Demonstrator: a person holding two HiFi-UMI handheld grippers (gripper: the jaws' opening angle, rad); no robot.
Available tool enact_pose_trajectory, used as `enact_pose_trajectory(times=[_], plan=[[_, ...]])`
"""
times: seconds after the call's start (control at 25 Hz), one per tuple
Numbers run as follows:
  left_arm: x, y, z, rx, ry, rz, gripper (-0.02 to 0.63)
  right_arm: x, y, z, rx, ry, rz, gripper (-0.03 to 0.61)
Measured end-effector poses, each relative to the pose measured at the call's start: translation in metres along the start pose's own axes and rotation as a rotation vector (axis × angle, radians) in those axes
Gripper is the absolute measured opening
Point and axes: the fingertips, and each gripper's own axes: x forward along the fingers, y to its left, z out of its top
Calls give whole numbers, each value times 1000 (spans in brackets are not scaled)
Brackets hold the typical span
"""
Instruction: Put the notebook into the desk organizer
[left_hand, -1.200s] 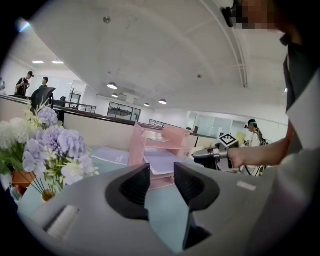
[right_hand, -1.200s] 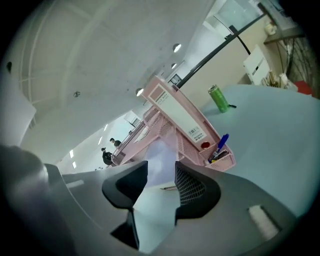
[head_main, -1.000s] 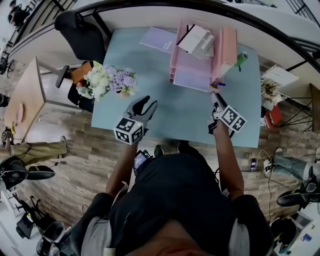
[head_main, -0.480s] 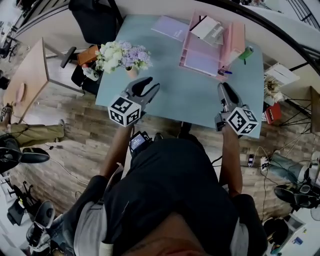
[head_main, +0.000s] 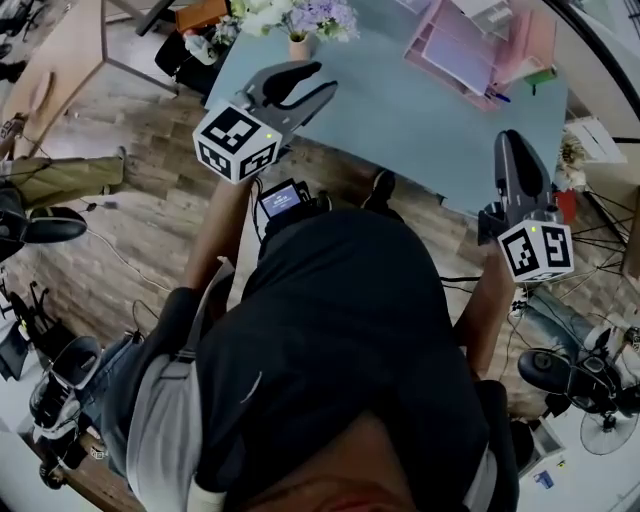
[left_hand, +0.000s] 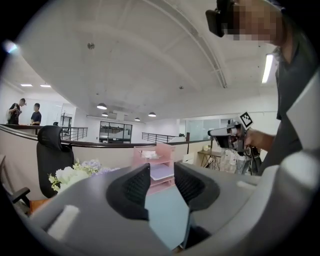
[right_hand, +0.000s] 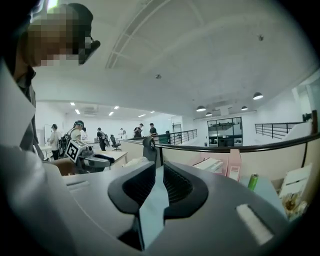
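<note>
From where I stand, the left gripper (head_main: 318, 80), jaws slightly apart, and the right gripper (head_main: 509, 138), jaws closing on nothing, hang empty off the desk (head_main: 400, 110), seemingly because the notebook (head_main: 452, 47) lies in the desk organizer (head_main: 525, 45) well ahead of them.

A pale blue-green rectangular table (head_main: 380, 120) stands on a wooden plank floor (head_main: 130, 200). Near its far left corner sits a bouquet of white and lilac flowers (head_main: 300, 15) in a small terracotta pot (head_main: 299, 46). A black office chair (left_hand: 52, 157) stands beyond the flowers. A small green cylinder (right_hand: 253, 182) and a blue pen (head_main: 497, 97) are toward the table's right side. A light wooden side table (head_main: 60, 50) stands off to the left.
</note>
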Motion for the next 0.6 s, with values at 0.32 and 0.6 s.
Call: enact_pose_trajectory(times=[0.32, 0.6], plan=[[-37, 3, -7, -10, -20, 32, 183, -17, 36, 12, -68, -5, 0, 52], [-47, -1, -19, -16, -18, 12, 183, -25, 43, 9, -87, 3, -42, 52]])
